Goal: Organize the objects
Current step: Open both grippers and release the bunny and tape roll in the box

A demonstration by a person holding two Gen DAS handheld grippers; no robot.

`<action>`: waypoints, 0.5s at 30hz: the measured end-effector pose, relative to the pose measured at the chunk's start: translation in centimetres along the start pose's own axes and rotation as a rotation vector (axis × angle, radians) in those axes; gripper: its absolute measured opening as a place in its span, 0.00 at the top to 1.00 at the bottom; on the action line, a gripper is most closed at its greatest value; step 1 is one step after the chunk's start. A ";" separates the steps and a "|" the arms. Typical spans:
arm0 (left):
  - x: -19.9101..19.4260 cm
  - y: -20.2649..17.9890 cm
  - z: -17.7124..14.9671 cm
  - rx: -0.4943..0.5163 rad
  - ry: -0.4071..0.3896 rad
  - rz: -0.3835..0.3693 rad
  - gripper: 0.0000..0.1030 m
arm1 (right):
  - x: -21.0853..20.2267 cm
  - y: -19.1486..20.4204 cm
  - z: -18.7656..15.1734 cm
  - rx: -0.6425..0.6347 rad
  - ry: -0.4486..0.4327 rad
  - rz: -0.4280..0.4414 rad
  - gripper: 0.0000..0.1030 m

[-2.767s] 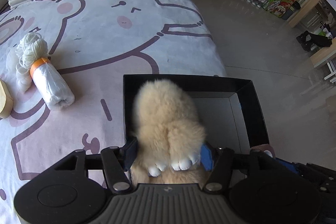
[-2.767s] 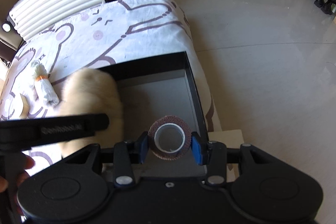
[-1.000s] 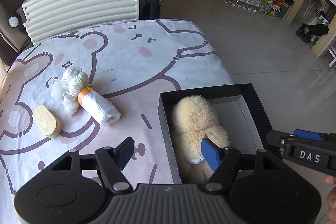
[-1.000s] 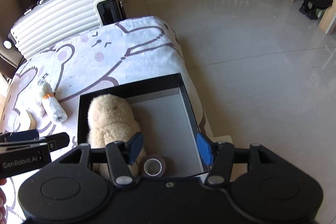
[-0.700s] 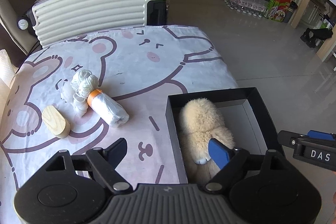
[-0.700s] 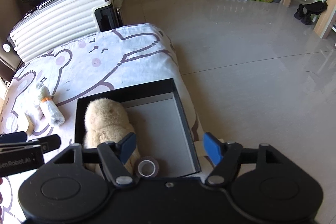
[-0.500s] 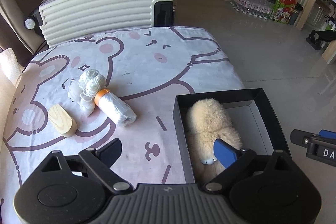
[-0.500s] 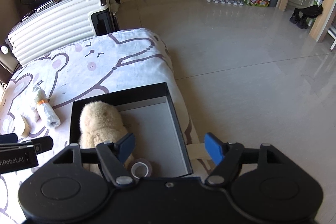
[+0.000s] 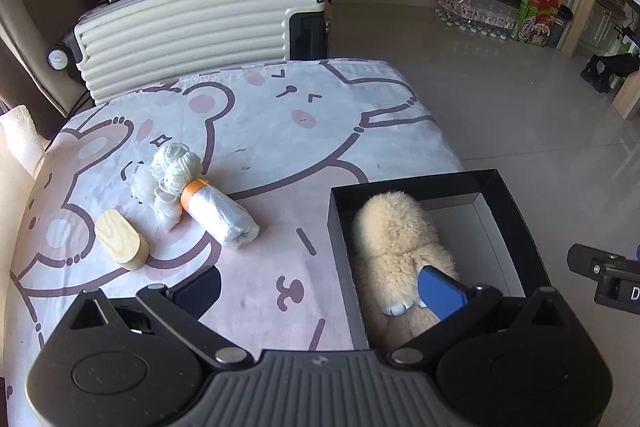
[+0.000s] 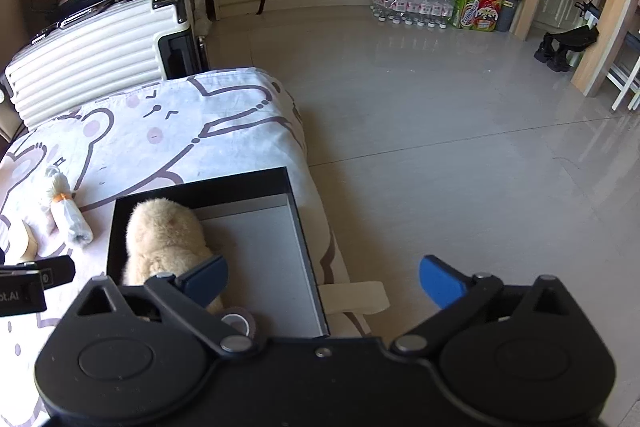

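Left wrist view: fluffy cream plush toy, white-tipped paws, inside black box.

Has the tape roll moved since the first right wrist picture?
Yes. Back then it sat between the right gripper's pads above the black box; now the tape roll lies on the box floor beside the plush toy, and the opening jaws hold nothing.

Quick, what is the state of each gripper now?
Left gripper: jaws opening, holding nothing.
Right gripper: jaws opening, holding nothing.
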State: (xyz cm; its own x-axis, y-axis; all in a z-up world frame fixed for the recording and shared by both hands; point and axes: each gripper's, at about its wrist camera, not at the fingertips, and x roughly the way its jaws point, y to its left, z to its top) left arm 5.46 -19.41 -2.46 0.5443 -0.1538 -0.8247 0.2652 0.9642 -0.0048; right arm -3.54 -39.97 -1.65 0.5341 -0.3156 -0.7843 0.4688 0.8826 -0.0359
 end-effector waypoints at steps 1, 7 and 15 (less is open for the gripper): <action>0.1 0.0 0.0 0.004 0.000 -0.001 0.00 | 0.0 -0.1 -0.1 0.002 -0.005 0.001 0.00; 0.3 0.2 -0.1 0.012 -0.006 0.001 0.00 | 0.2 0.0 -0.4 -0.026 -0.034 -0.026 0.00; 0.8 1.0 0.0 -0.005 -0.009 0.009 0.00 | 0.6 0.0 -0.2 -0.008 -0.031 -0.014 0.00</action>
State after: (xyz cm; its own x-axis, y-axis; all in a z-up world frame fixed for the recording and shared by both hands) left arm 6.13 -18.53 -3.14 0.5534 -0.1467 -0.8199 0.2562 0.9666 0.0000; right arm -3.38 -40.09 -2.25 0.5495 -0.3381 -0.7640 0.4707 0.8808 -0.0513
